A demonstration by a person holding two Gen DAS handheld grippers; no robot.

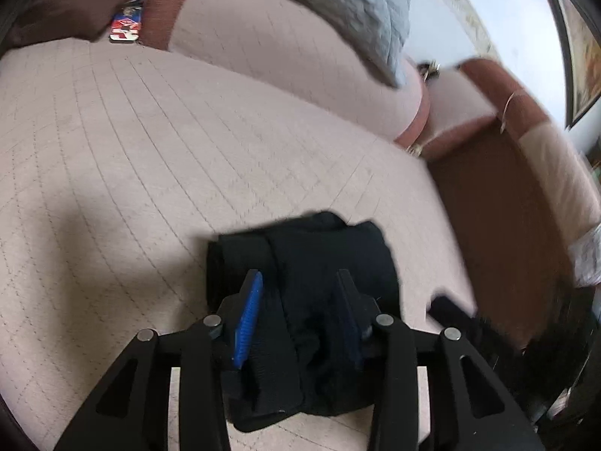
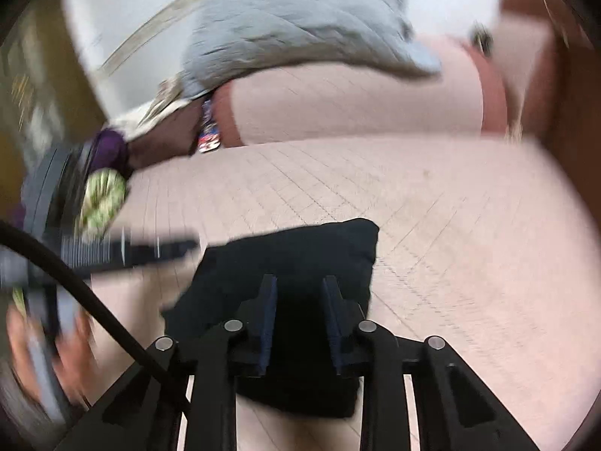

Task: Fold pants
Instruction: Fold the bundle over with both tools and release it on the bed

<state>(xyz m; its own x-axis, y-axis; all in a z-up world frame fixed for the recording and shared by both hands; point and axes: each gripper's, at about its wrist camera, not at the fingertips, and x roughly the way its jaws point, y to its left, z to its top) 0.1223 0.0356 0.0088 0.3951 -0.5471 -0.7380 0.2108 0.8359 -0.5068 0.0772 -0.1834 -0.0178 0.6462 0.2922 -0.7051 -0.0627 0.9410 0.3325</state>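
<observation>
The black pants (image 1: 319, 263) lie folded into a small bundle on the pink quilted sofa seat (image 1: 150, 150). My left gripper (image 1: 298, 282) is open, its blue-padded fingers standing over the near part of the bundle. In the right wrist view the same bundle (image 2: 300, 251) lies right under my right gripper (image 2: 300, 285), which is open with its jaws apart above the cloth. Neither gripper holds any fabric. The left gripper shows blurred at the left of the right wrist view (image 2: 142, 251).
A grey quilted blanket (image 1: 360, 11) hangs over the sofa back. A brown armrest (image 1: 499, 233) borders the seat on the right. A colourful packet (image 1: 126, 28) lies at the seat's back corner. A framed picture (image 1: 582, 49) hangs on the wall.
</observation>
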